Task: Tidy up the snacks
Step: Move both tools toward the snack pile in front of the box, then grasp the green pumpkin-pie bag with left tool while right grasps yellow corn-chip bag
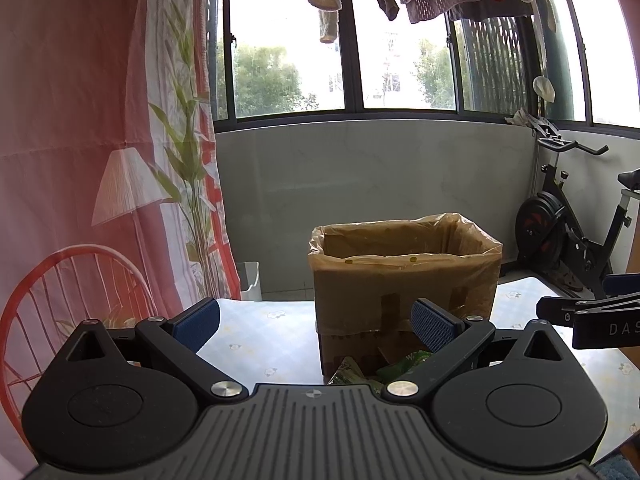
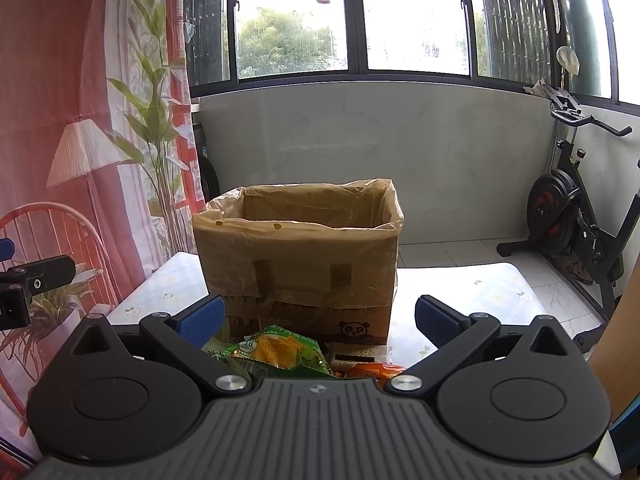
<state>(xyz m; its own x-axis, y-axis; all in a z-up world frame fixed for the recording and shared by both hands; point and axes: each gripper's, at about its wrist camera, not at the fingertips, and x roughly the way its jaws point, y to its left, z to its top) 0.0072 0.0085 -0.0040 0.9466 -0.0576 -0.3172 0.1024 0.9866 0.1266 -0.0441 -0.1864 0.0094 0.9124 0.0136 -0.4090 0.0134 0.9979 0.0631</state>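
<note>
Both grippers' fingers spread wide, holding and touching nothing, above a table with snack packets.

The left gripper (image 1: 316,318) and right gripper (image 2: 319,317) hover before a plastic-lined cardboard box (image 2: 298,256) standing mid-table (image 2: 480,288). The snack packets (image 2: 280,354) lie at its near side toward the table's near edge. No snacks are visible in the box, so sorting seems barely begun.

The cardboard box (image 2: 300,256) looks matt brown, lined with thin, crinkly clear plastic. The snack packets (image 2: 280,352) are glossy foil. The table (image 2: 480,284) wears a smooth, shiny printed covering.
</note>
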